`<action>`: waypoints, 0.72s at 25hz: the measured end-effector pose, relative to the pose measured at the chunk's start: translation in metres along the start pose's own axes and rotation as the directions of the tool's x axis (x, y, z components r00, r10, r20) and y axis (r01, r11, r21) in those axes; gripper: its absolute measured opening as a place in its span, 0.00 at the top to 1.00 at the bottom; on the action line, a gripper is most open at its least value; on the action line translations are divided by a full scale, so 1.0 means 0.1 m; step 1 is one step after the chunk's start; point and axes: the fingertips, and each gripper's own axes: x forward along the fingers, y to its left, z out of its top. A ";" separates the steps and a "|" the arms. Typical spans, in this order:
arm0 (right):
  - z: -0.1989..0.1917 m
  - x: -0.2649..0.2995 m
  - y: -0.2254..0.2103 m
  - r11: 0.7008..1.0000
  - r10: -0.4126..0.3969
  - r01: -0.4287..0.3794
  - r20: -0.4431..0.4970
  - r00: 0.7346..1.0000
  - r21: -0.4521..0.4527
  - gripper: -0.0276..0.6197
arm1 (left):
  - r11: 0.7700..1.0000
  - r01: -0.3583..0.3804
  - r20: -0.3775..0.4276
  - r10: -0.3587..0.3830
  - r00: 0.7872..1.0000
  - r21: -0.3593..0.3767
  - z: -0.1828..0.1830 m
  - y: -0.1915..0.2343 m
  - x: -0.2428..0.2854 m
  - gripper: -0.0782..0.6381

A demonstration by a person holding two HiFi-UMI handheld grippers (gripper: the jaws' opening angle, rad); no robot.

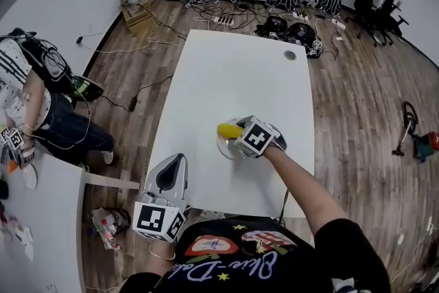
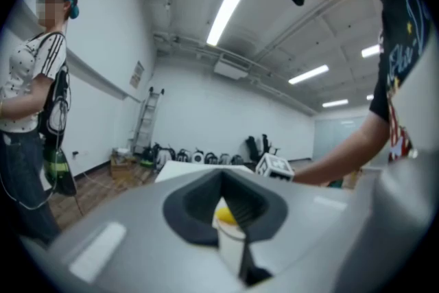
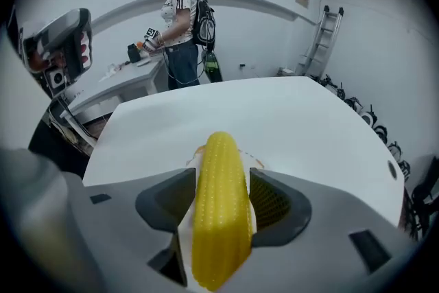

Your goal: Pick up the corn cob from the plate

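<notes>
On my head view the right gripper (image 1: 238,138) sits over the plate (image 1: 225,149), and its marker cube hides its jaws and most of the plate. Only one end of the single corn cob (image 1: 228,130) pokes out to the left. I count one white table (image 1: 233,65), two grippers, and one person (image 1: 38,103) cut off at the left edge. The left gripper (image 1: 180,160) hangs over the table's near left edge, its jaws drawn together to a point.

The left gripper view confirms this: the jaws meet with nothing between them. Beyond them I see just a yellow dab of the cob, with the plate lost in blur.

In the right gripper view, the jaws stand wide apart on either side of the cob, which lies lengthwise between them on the plate. I cannot see either pad pressing it. The cob covers nearly all of the plate.
</notes>
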 end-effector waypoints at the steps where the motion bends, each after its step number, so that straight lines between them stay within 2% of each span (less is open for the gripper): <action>1: 0.00 0.03 -0.01 1.000 0.014 -0.013 -0.014 1.000 0.016 0.61 | 1.000 -0.001 0.000 0.001 1.000 -0.006 -0.02 0.02 0.00 0.89; 3: -0.04 0.09 -0.01 0.999 0.045 -0.044 -0.073 0.996 0.014 0.61 | 1.000 -0.008 0.000 0.008 1.000 -0.029 -0.04 0.10 0.00 0.89; 6: -0.04 0.15 0.00 0.997 0.061 -0.069 -0.167 0.984 -0.041 0.60 | 0.996 -0.028 -0.008 0.027 1.000 -0.086 -0.08 0.22 0.01 0.89; 8: -0.05 0.17 0.06 0.994 0.106 -0.111 -0.191 0.976 -0.018 0.60 | 0.995 -0.030 -0.013 0.029 0.999 -0.099 -0.09 0.26 0.02 0.89; 10: -0.04 0.20 0.08 0.990 0.140 -0.141 -0.165 0.976 0.009 0.60 | 0.995 -0.024 -0.014 0.023 1.000 -0.100 -0.08 0.28 0.03 0.89; 14: -0.03 0.17 0.03 0.993 0.115 -0.112 -0.114 0.987 0.027 0.60 | 0.995 -0.006 -0.008 0.005 1.000 -0.101 -0.05 0.25 0.06 0.89; 18: -0.09 0.08 0.01 0.982 0.099 -0.092 -0.030 0.995 0.163 0.60 | 0.996 -0.005 -0.002 0.005 1.000 -0.090 -0.02 0.25 0.04 0.89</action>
